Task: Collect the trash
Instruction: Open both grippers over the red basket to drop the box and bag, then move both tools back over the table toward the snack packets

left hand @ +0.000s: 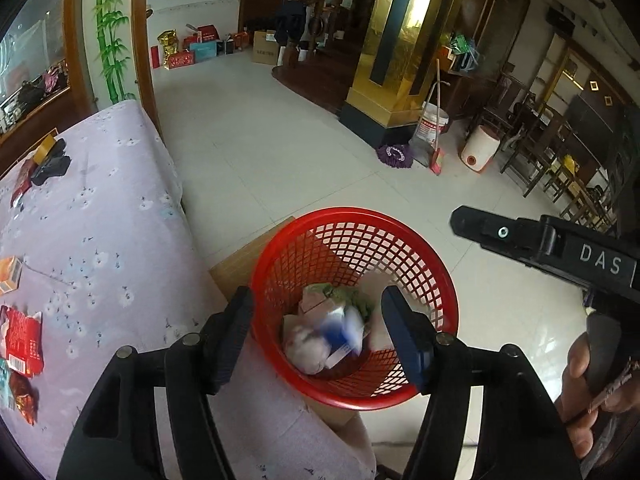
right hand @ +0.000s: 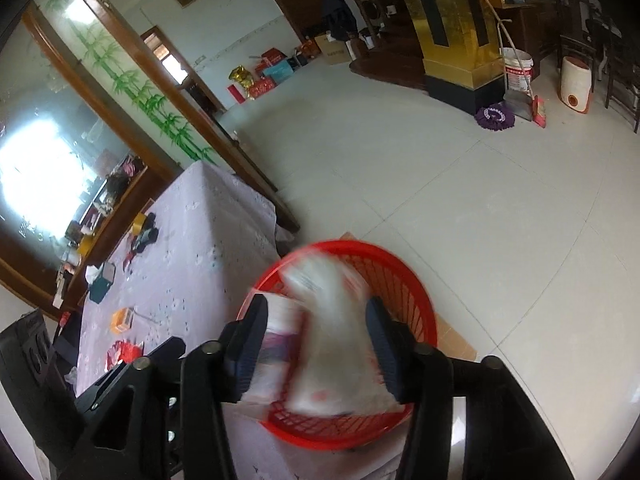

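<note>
In the left wrist view, the left hand-held gripper (left hand: 318,334) hangs with its jaws apart over the red basket (left hand: 420,264) at lower centre; nothing sits between the fingers. A blurred blue-and-white wrapper (left hand: 340,330) lies among the trash in the basket. Red snack wrappers (left hand: 24,340) remain on the bench (left hand: 120,208) at left.

In the right wrist view, the right hand-held gripper (right hand: 316,340) is open too. A blurred white packet (right hand: 336,344) shows between its fingers, over the basket (right hand: 416,300); whether the pads touch it is unclear.
</note>
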